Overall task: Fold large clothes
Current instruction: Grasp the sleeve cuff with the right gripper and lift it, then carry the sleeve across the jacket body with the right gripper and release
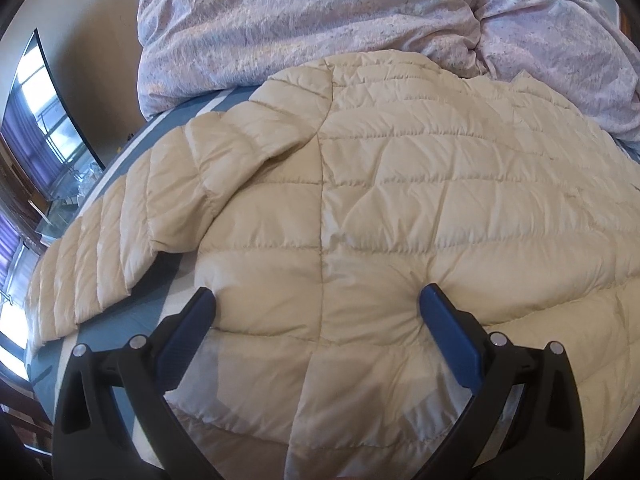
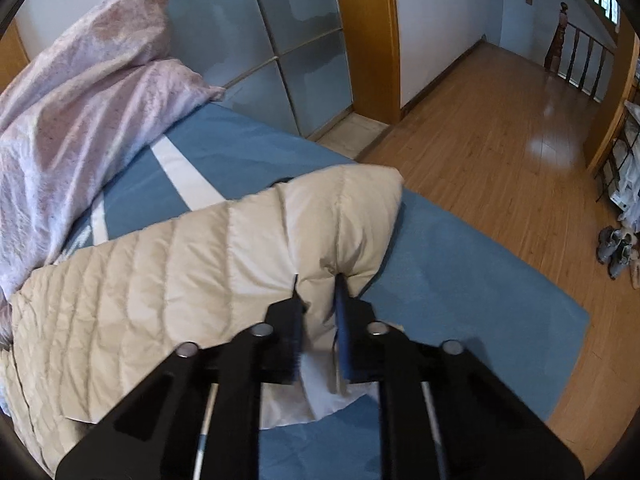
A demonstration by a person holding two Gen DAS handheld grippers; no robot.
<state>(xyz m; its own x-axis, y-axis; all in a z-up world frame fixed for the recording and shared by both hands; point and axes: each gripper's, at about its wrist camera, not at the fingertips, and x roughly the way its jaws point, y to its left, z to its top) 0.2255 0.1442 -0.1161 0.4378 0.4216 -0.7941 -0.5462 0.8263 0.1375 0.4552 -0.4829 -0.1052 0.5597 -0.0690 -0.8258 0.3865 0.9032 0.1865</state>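
A cream quilted jacket (image 1: 400,208) lies spread on the blue sheet (image 2: 460,272), hemmed in behind by a rumpled lilac duvet (image 1: 304,20). The left gripper (image 1: 316,300) stands wide, fingers pressed into the padding. The right gripper (image 2: 318,280) pinches the sleeve end (image 2: 344,216) near the bed's edge, wooden floor (image 2: 500,132) beyond.
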